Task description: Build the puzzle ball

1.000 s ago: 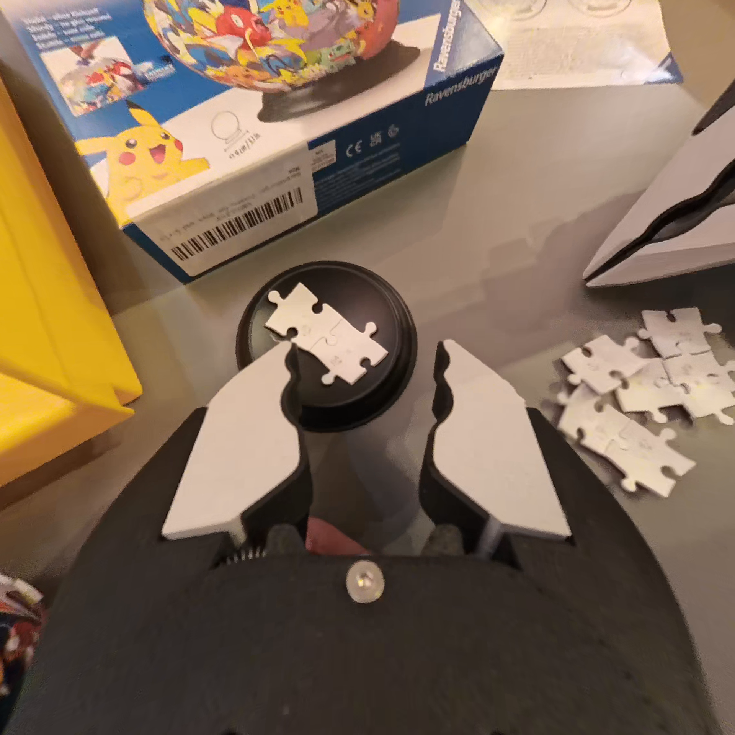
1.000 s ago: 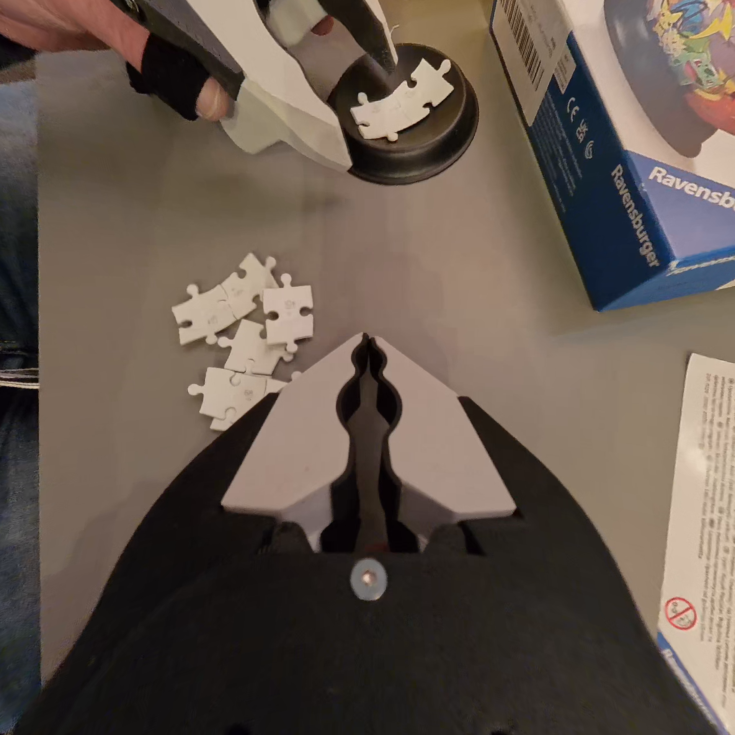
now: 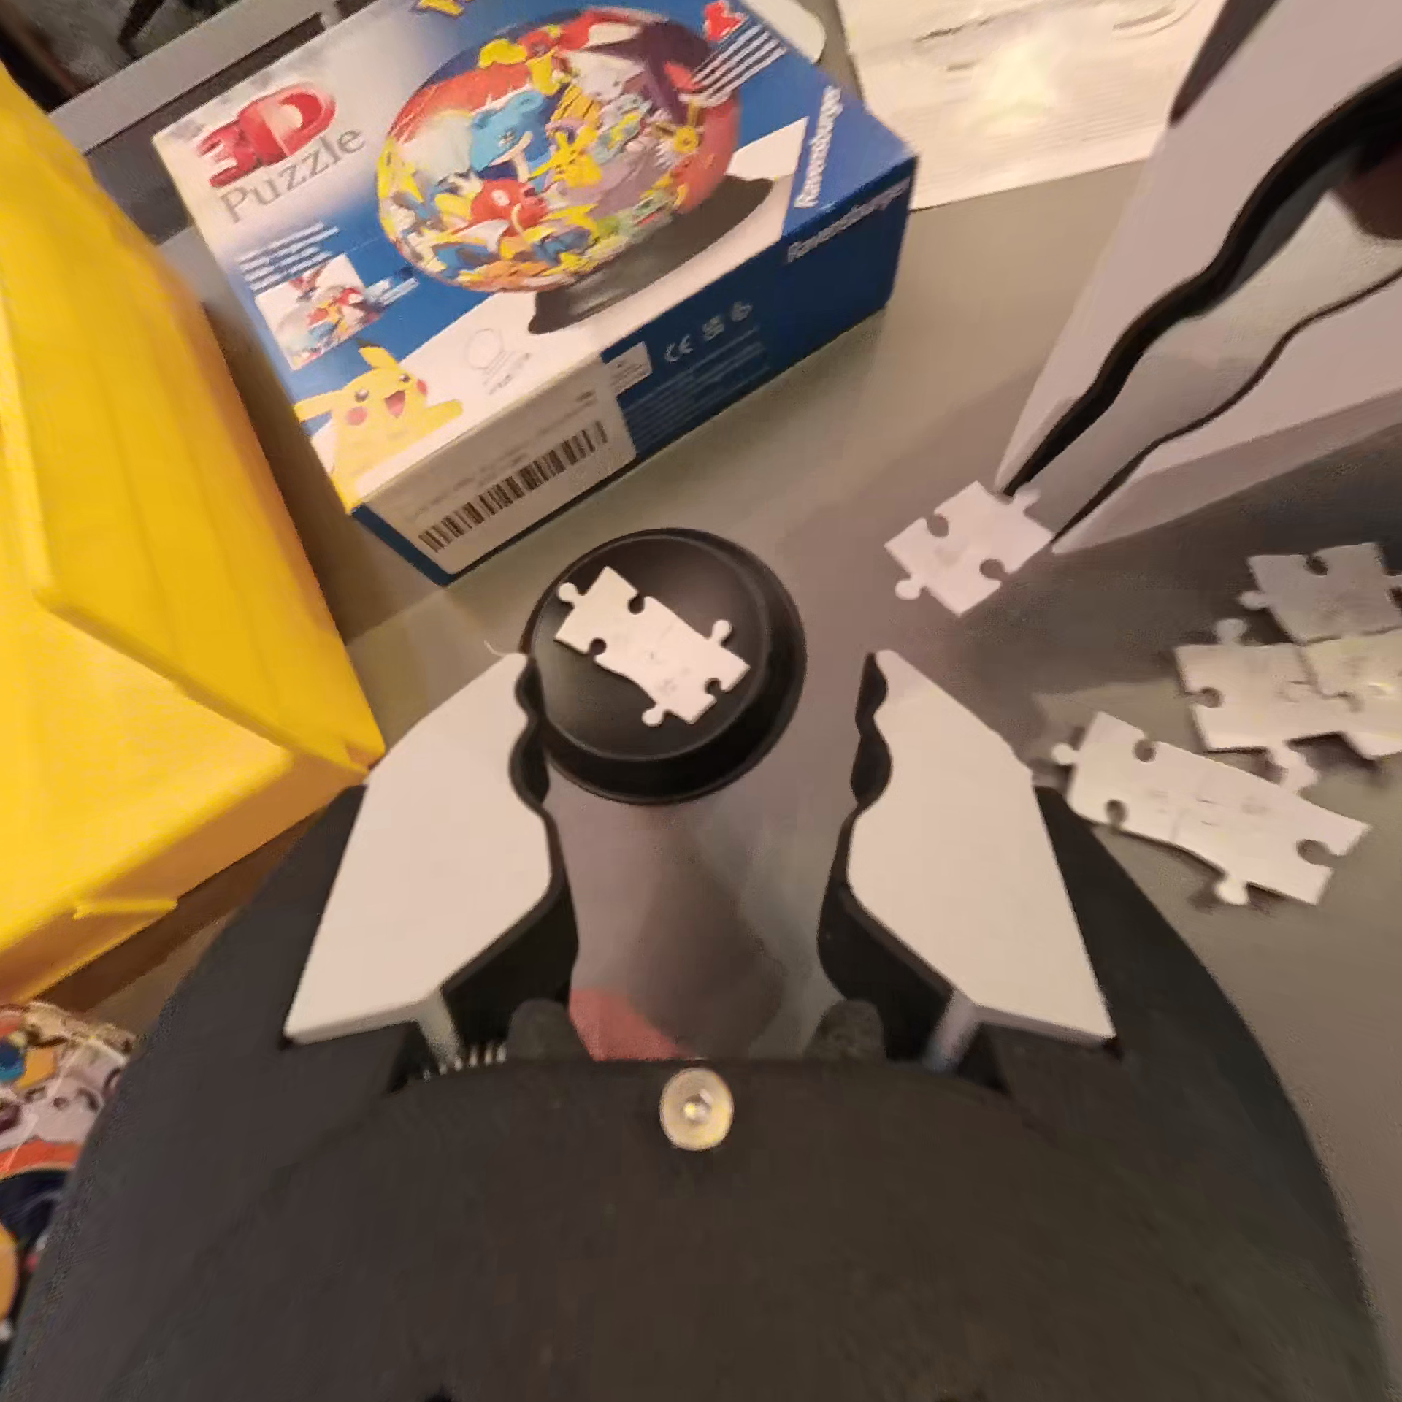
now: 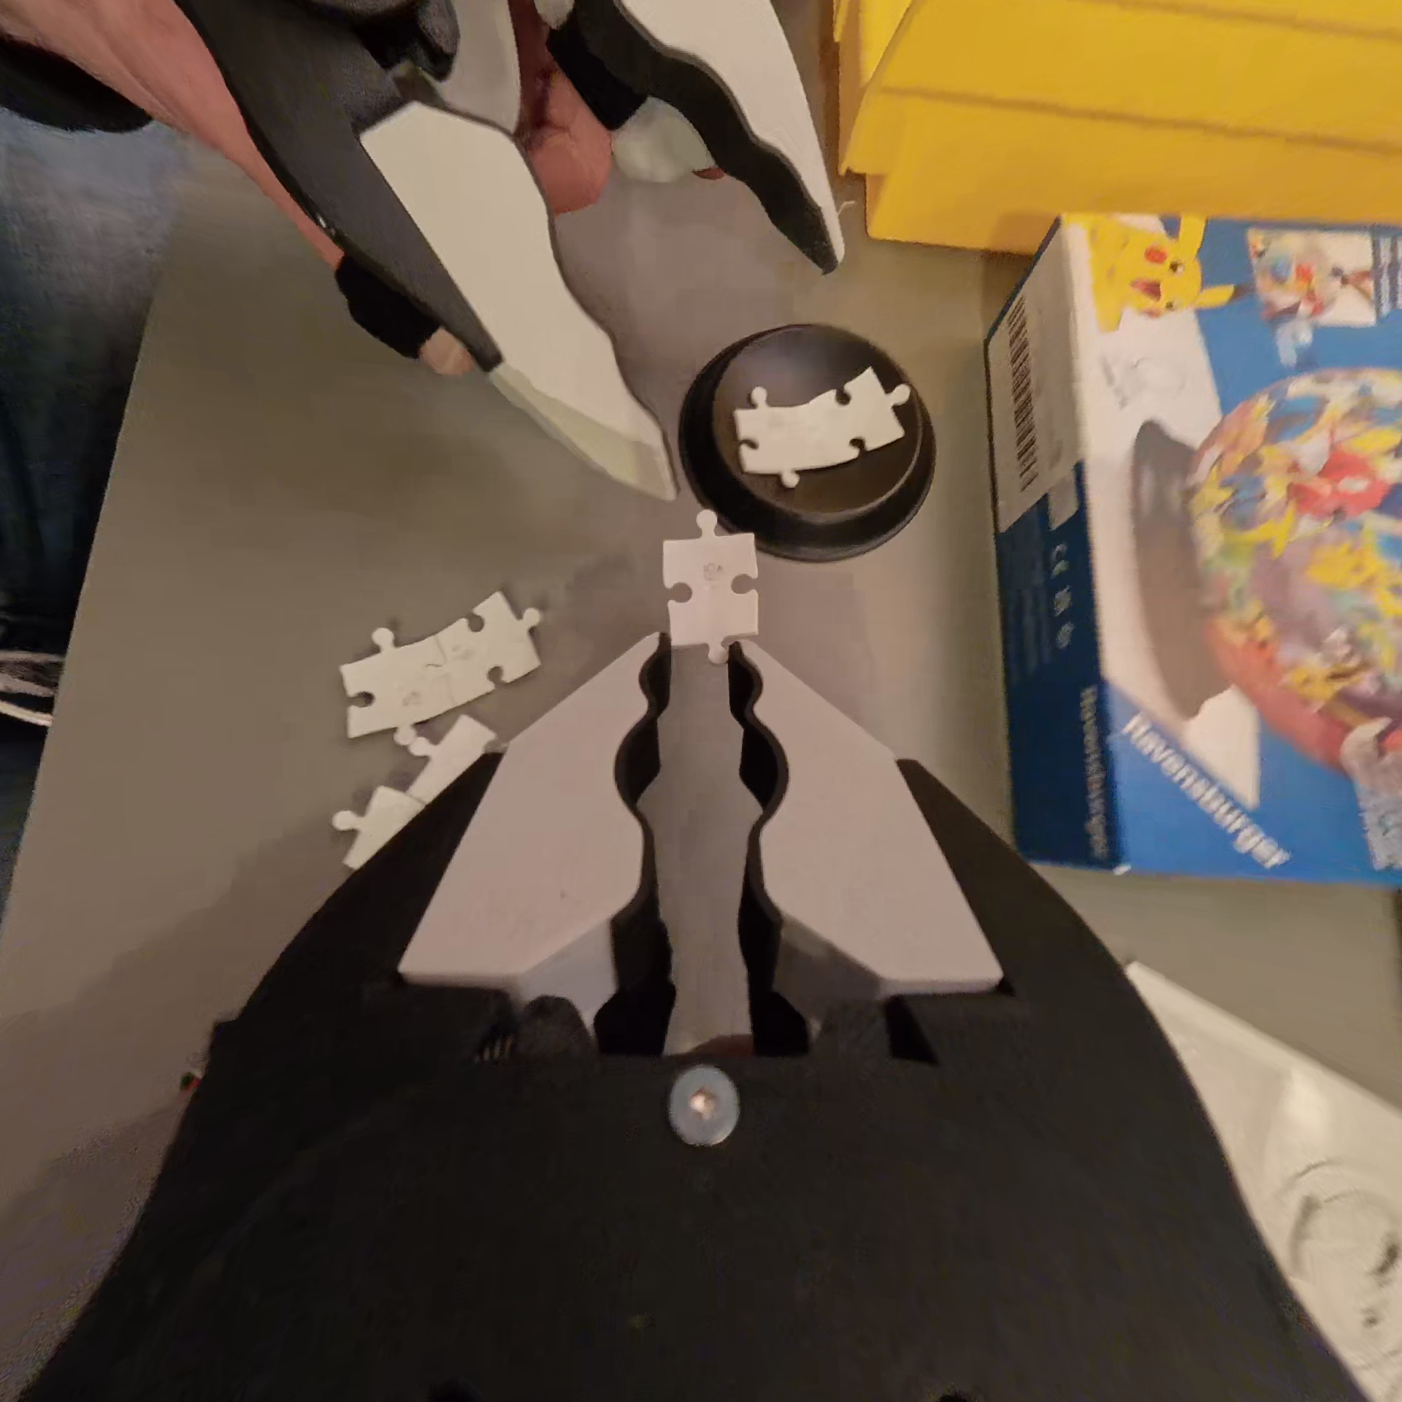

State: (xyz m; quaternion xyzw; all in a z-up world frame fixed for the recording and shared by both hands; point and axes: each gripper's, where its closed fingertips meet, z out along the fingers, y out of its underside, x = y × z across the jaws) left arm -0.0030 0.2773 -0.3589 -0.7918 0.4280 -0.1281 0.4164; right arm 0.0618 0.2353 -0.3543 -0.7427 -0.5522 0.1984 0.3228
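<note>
A black round stand sits on the grey table with two joined white puzzle pieces lying on top of it. My left gripper is open and empty, its fingers on either side of the stand's near edge. My right gripper is shut on a single white puzzle piece, pinching its lower tab and holding it just short of the stand. The same piece shows in the left wrist view. Several loose white pieces lie to the right of the stand.
A blue puzzle box lies behind the stand. A yellow bin stands at the left. A printed paper sheet lies at the back right. Colourful printed pieces show at the lower left edge.
My right gripper was shut and empty by the loose pieces; now it holds one piece, moved close to the stand. My left gripper has opened wider and drawn back from the stand.
</note>
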